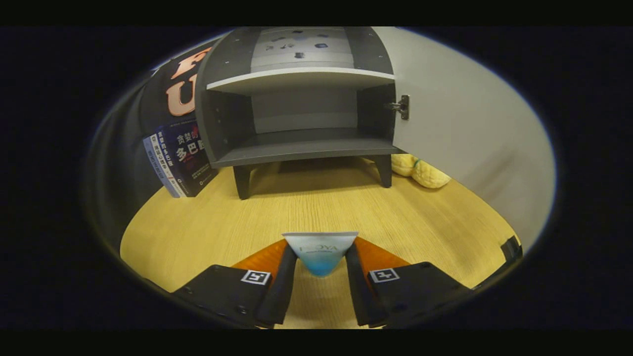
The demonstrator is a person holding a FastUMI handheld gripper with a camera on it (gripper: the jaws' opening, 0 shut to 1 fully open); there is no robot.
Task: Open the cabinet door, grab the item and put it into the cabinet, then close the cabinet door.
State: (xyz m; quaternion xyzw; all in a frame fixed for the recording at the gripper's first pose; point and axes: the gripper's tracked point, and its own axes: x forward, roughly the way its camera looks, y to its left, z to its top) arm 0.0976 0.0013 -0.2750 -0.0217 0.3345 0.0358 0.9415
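A small white and blue box is held between the two fingers of the gripper, both of which are pressed against its sides at a narrow spread; the box is seen raised above the wooden table, its flat top edge turned toward the cabinet. Beyond the fingers, across a bare stretch of table, a dark grey cabinet is set on short legs; its door is swung fully open to the right, hung on a metal hinge. Two compartments are shown inside, divided by a pale shelf; the lower one is seen without contents, and small dark marks are visible on the back panel of the upper one. A stack of books is leaned against the cabinet's left side; a yellow plush toy is partly hidden behind the door, just beside the cabinet's right rear leg.
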